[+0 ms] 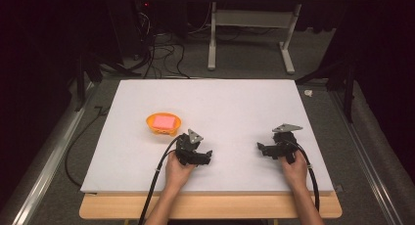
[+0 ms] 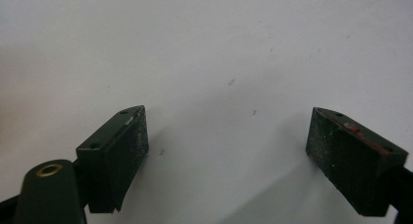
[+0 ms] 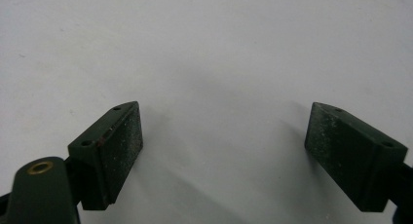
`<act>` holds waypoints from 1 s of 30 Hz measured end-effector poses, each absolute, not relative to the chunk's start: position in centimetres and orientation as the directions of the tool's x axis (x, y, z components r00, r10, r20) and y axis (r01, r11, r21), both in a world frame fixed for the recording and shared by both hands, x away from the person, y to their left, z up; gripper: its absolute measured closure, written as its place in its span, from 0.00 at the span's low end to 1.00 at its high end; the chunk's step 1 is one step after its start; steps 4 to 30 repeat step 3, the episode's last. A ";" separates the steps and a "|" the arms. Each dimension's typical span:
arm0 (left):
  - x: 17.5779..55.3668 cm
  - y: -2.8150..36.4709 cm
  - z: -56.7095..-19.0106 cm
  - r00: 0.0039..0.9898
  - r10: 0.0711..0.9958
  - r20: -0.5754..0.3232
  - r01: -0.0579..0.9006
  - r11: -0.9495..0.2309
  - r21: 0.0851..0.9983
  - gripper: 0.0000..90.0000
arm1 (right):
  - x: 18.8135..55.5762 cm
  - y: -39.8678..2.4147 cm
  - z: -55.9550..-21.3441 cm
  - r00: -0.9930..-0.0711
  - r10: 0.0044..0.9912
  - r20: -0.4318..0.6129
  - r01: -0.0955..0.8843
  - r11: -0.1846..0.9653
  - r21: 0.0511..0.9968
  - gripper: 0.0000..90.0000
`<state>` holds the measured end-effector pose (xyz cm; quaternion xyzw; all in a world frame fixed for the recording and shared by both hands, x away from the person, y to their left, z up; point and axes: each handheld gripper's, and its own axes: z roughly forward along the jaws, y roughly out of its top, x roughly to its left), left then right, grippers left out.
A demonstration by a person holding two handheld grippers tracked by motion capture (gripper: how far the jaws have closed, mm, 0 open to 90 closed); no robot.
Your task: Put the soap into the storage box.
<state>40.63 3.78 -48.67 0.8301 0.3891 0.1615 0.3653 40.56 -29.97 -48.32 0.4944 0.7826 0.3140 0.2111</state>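
- Left tongs [image 1: 205, 156] sit low over the white counter [image 1: 235, 102], held in the left hand [image 1: 177, 171], jaws spread wide with nothing between them.
- In the left gripper view, those tongs [image 2: 226, 136] show both pads apart over bare counter [image 2: 204, 48].
- Right tongs [image 1: 262, 149] rest near the counter's front edge in the right hand [image 1: 295, 170], well apart from the left pair, tips pointing toward them.
- In the right gripper view, the right tongs [image 3: 224, 131] gape open too, plain white counter [image 3: 209, 44] between the pads.
- Orange bowl [image 1: 163, 123] sits just beyond and to the left of the left tongs, near but not touching.
- Pink block [image 1: 163, 121] lies inside that bowl.
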 end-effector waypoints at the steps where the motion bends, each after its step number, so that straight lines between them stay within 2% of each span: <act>1: 40.6 3.8 -48.7 0.645 0.764 -0.017 0.528 -0.430 0.732 0.18 | 40.6 -30.0 -48.3 -0.423 0.906 -0.019 0.642 0.315 0.699 0.16; 30: 40.6 3.8 -48.7 0.645 0.764 -0.017 0.529 -0.430 0.732 0.18 | 40.6 -30.0 -48.3 -0.423 0.906 -0.019 0.642 0.315 0.699 0.16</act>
